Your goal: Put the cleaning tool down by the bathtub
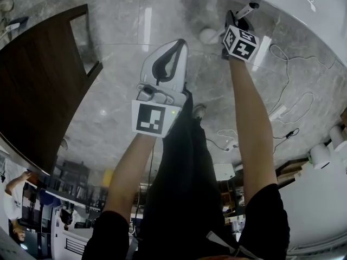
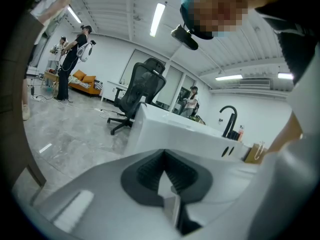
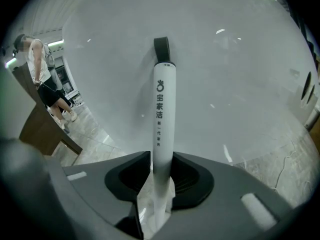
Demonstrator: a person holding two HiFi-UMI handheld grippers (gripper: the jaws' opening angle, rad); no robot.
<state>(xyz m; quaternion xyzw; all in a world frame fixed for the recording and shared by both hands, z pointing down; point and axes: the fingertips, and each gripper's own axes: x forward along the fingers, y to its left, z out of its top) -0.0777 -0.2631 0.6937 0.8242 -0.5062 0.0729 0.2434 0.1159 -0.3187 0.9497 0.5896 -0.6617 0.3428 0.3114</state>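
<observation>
— Grey marble floor (image 1: pixel 116 99), entry one: where do we log the cleaning tool (image 3: pixel 163 114)?

— Upper right of the head view: white handle (image 1: pixel 245 10) running out past the jaws, black tip just beside the white bathtub (image 3: pixel 230 59). Our right gripper (image 3: pixel 162 159) flanks it, jaws loose, a thin gap at the handle's left.

— And our left gripper (image 2: pixel 164 156)?

— Centre of that view, jaws together, nothing between them.

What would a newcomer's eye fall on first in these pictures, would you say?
The white tool handle standing between the right gripper's jaws, right in front of the white bathtub wall. Next, the left gripper, shut and empty, mid-frame in the head view above the grey marble floor.
</observation>
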